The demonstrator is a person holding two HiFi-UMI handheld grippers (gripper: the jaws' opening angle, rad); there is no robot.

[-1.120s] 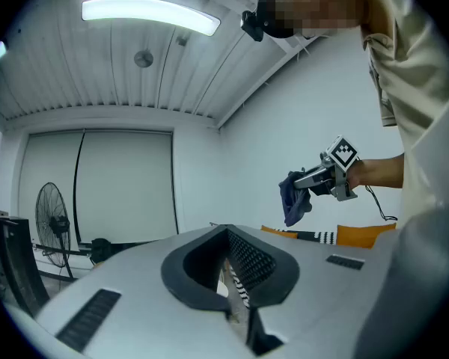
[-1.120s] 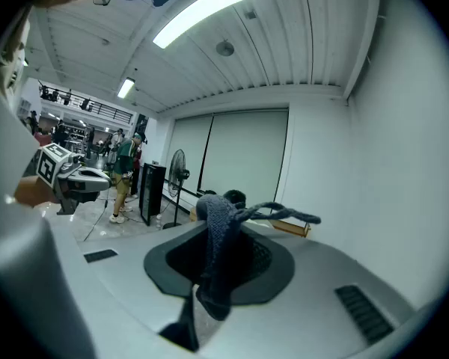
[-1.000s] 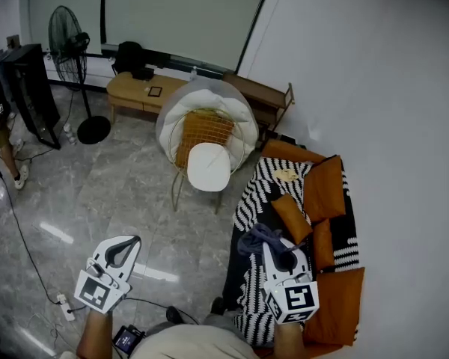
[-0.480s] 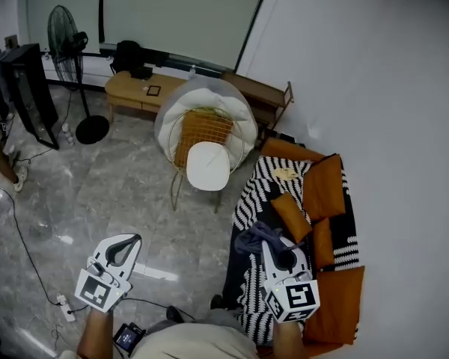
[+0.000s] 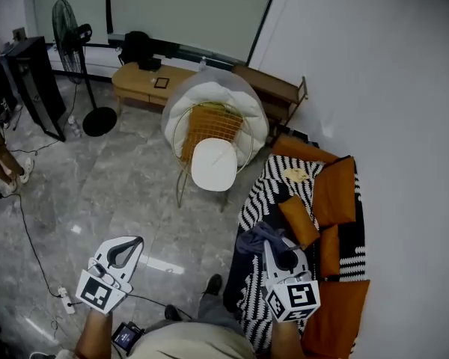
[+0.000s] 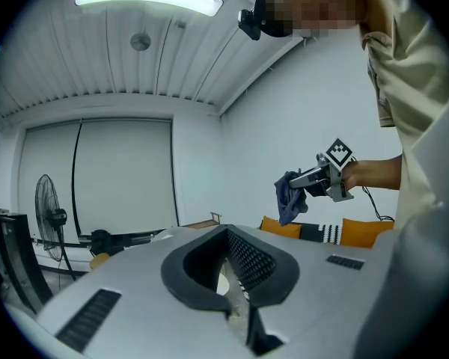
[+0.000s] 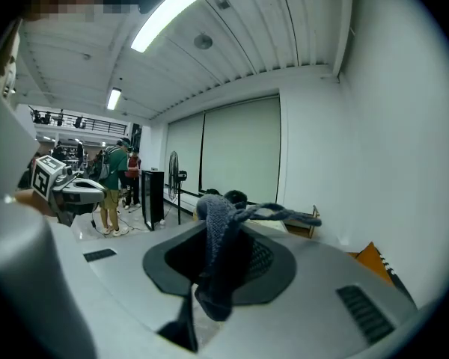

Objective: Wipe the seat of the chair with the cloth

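Jaws of right gripper (image 5: 272, 247) clamped on dark cloth (image 5: 253, 239), over striped sofa (image 5: 263, 193); left gripper (image 5: 127, 244) closed, empty. White-seated chair (image 5: 213, 164) well ahead on marble floor (image 5: 112, 185); fan (image 5: 69, 28) beyond, near window wall.

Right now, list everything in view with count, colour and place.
wire-framed chair with round white seat: one, gold and white, mid-floor
puffy cushion: one, white, behind the chair
low wooden bench: one, light brown, far wall
pedestal fan: one, black, far left
zigzag-patterned sofa cover: one, black-and-white, right
square cushions: several, orange, on the sofa
crumpled fabric cloth: one, dark blue-grey, right jaws
left hand-held gripper: one, white, lower left, shut, empty
right hand-held gripper: one, white, lower right, shut on cloth
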